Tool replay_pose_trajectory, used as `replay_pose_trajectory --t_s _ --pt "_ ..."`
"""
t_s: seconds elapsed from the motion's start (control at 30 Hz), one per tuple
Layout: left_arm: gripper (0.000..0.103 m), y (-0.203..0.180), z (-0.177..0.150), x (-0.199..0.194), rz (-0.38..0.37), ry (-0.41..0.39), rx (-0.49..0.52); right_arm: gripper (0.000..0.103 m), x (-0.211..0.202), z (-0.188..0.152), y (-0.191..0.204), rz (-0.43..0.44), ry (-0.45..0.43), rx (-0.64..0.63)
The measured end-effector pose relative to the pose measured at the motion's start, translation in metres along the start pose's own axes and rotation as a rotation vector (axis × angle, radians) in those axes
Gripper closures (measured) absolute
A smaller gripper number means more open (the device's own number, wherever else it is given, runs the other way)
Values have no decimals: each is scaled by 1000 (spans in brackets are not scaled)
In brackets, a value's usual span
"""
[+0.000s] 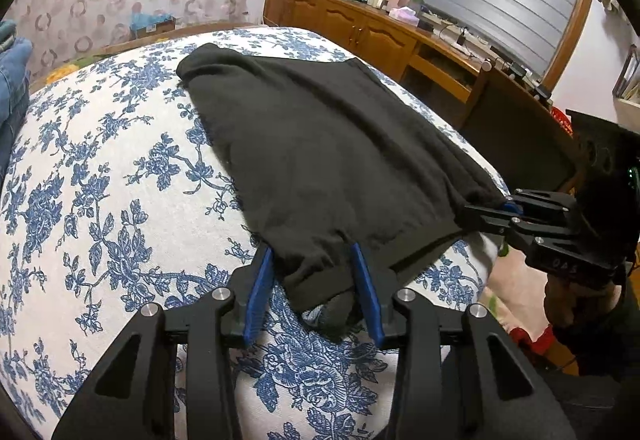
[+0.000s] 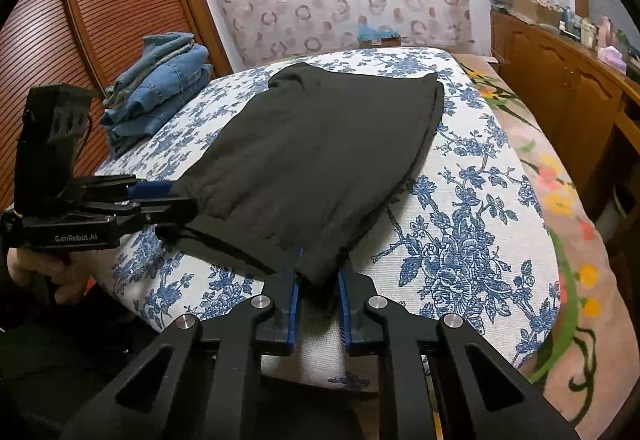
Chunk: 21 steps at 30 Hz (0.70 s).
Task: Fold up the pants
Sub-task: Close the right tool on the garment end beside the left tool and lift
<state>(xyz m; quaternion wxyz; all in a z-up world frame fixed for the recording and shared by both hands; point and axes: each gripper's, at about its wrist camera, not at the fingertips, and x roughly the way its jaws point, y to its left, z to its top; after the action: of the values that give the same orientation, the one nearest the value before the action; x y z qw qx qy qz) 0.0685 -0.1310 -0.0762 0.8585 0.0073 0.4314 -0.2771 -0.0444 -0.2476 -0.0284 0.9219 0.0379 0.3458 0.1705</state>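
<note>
Two grippers meet one pair of black pants [image 1: 320, 143], which lies spread flat on a bed covered in a blue-flowered white cloth [image 1: 100, 179].

Left wrist view: the left gripper [image 1: 312, 260] sits at the near hem, its blue fingers [image 1: 260, 280] set moderately apart with a bunched corner of the fabric between them; whether the pads press on it cannot be told. At the right edge, the right gripper [image 1: 490, 213] has its narrow fingers at the other near corner, a hand [image 1: 568, 304] below its handle.

Right wrist view: the right gripper [image 2: 319, 268] has its fingers [image 2: 294, 300] drawn narrow around the pants' [image 2: 320, 159] near edge, gripping it. The left gripper [image 2: 176, 197] enters from the left at the waistband corner. Folded jeans [image 2: 160, 91] are stacked at the bed's [image 2: 460, 240] far left.
</note>
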Motion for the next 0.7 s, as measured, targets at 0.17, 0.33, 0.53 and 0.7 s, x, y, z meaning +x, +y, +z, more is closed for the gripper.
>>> replay_pose_trajectory --t_s 0.17,0.33,0.53,0.7 --pt "92 -4 4 1 -19 11 5 91 -2 3 0 9 -28 12" --pt "95 -10 20 -25 -34 -63 19 92 -20 20 4 40 -105 -4" --pt "95 -16 57 -91 -29 -226 40 92 -60 59 20 60 -236 -59" --pt "95 -19 82 -151 -22 -350 76 92 -101 89 42 84 -344 -129"
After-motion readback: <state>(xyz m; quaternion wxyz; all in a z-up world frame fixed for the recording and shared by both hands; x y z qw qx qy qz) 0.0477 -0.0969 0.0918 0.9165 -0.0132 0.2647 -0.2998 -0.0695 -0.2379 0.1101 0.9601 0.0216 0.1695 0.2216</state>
